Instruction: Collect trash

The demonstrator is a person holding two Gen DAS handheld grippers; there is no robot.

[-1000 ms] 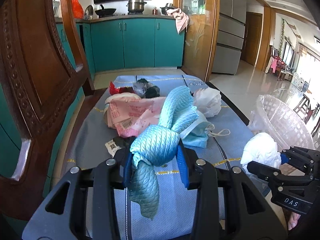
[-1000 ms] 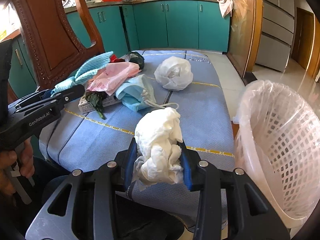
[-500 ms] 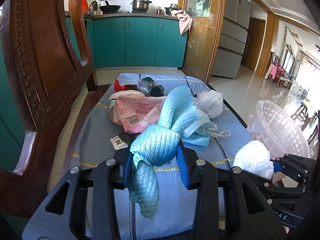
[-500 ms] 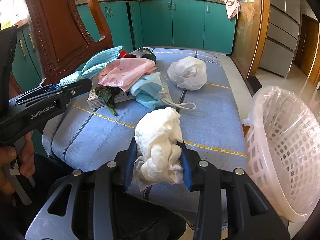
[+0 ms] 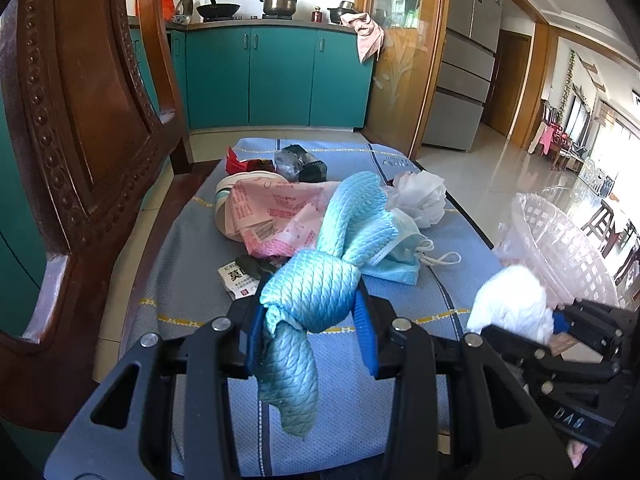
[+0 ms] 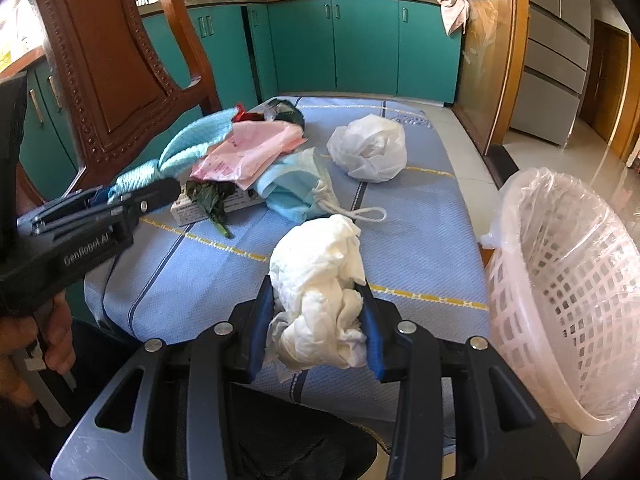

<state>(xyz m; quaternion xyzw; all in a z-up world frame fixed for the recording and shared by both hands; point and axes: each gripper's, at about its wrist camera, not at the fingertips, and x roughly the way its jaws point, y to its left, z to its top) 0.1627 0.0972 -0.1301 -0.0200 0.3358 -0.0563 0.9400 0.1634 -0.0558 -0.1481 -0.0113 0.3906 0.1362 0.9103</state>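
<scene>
Now, with the right gripper (image 6: 318,330) clamped on the white tissue wad (image 6: 320,296) and the left gripper (image 5: 308,330) on the blue cloth (image 5: 316,284), we should carry each fully over the lined basket (image 6: 560,292) at frame right before letting go.

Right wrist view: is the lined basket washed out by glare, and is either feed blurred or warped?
Right wrist view: sunlight bleaches the clear liner of the pale pink plastic lattice basket, lattice still readable, crumpled white paper wad sharp. Left wrist view: sharp on the knotted light blue textured cloth, sunlit floor glares at right. Both: fisheye bending, dark corners.
</scene>
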